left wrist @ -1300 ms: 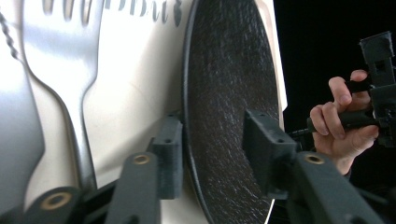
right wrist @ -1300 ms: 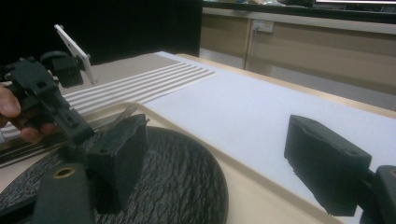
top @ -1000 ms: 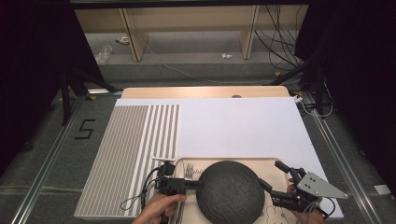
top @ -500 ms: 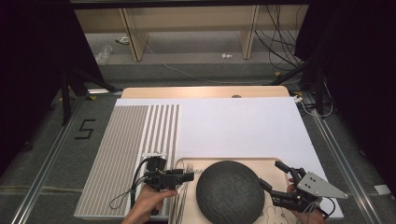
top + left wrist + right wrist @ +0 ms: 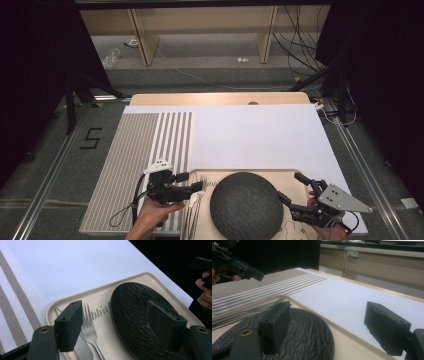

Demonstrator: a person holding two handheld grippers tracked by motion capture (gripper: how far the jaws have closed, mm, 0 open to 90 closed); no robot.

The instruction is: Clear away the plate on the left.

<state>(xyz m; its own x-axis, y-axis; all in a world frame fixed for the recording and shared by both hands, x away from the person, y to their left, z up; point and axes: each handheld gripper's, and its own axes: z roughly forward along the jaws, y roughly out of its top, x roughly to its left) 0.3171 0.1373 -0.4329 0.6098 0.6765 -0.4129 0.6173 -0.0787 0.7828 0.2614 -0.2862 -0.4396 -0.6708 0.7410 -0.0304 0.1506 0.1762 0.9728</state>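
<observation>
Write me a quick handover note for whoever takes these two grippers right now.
Left gripper: open, nothing between the jaws, which have just been opening; it hovers over the tray's left end.
Right gripper: open, holding nothing, at the plate's right edge.
Things: black plate lies in the beige tray; fork and knife lie in the tray left of the plate.
Done: plate and cutlery sit on the tray.
Left: cannot tell for sure; likely moving plate and cutlery out onto the white sheet.

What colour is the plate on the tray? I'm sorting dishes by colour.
Black, with a rough, rippled surface. The plate shows best in the left gripper view, lying on the beige tray.
</observation>
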